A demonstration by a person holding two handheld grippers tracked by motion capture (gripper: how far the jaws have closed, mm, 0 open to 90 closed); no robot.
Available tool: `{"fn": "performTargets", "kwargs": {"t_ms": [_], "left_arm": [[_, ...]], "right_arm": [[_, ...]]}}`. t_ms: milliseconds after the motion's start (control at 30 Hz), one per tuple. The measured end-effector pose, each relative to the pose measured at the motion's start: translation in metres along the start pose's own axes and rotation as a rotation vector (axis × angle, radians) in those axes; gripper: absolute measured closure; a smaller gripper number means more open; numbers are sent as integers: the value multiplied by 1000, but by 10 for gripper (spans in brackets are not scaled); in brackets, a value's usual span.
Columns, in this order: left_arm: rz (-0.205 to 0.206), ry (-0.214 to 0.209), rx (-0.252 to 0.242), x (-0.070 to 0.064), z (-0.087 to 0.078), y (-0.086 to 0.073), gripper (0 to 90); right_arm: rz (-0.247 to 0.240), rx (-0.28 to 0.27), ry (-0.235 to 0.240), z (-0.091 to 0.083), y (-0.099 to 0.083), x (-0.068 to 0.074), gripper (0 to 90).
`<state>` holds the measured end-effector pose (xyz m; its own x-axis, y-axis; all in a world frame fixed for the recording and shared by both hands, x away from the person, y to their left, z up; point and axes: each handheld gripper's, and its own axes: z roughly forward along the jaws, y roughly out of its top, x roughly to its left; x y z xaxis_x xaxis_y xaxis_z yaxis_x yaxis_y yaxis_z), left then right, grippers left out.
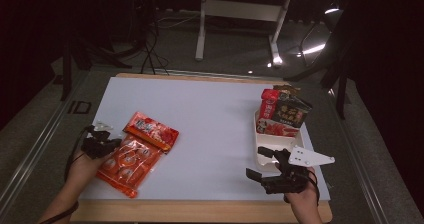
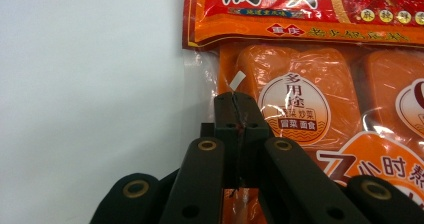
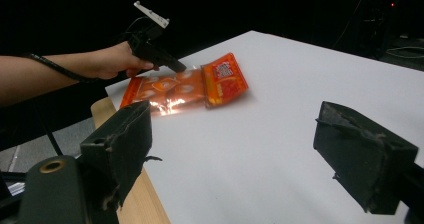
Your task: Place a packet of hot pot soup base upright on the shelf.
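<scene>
The left claw (image 2: pixel 235 115) is pinching the clear edge of the orange snack pack (image 1: pixel 134 156), which lies flat on the surface (image 1: pixel 215 114) just ahead of it. Right claw (image 3: pixel 250 149) hangs spread, well apart. Next, likely: lift and carry toward the tray (image 1: pixel 265 156)

Overhead light is brightening the white table (image 1: pixel 210 114) while surroundings are staying dark; glare is glinting off the orange packet (image 3: pixel 175 91).

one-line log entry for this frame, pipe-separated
left gripper: shut on orange packet edge | right gripper: open, clear of table | tray: snack packs inside
</scene>
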<state>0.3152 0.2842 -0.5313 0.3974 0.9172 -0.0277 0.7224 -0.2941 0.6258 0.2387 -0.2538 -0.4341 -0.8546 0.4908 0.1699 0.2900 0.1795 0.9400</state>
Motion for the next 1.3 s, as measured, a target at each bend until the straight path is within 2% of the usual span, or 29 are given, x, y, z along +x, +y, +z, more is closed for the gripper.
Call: {"fn": "performTargets", "kwargs": {"t_ms": [100,167,233,333,500,567,700,833,967,1067,1167,1300], "left_arm": [[18,-27,-5,-13,3,3,900],[14,-43,-7,-17,4,3,900],[28,-50,-12,-20,5,4,900],[33,-64,-21,-18,4,3,900],[109,-81,-45,-14,-5,-4,900],[133,-67,-26,-12,-9,-8,900],[135,-86,-28,-5,-19,-17,900],[170,-80,20,-2,-24,-26,900],[164,-105,29,-2,-24,-32,900],[158,-97,32,-5,-24,-32,900],[157,-139,43,-11,-25,-32,900],[211,-161,50,-27,-25,-32,900]], "right_arm": [[3,4,1,0,0,0,156],[3,6,3,0,-1,0,156],[1,6,3,-1,-1,0,156],[4,4,3,-1,-1,0,156],[2,4,8,0,0,1,156],[2,5,7,1,0,1,156],[-1,8,11,1,0,2,156],[-1,9,13,2,1,3,156],[-1,10,11,2,0,2,156],[-1,12,11,2,0,2,157],[-1,10,12,2,0,2,156],[3,8,11,2,0,1,156]]}}
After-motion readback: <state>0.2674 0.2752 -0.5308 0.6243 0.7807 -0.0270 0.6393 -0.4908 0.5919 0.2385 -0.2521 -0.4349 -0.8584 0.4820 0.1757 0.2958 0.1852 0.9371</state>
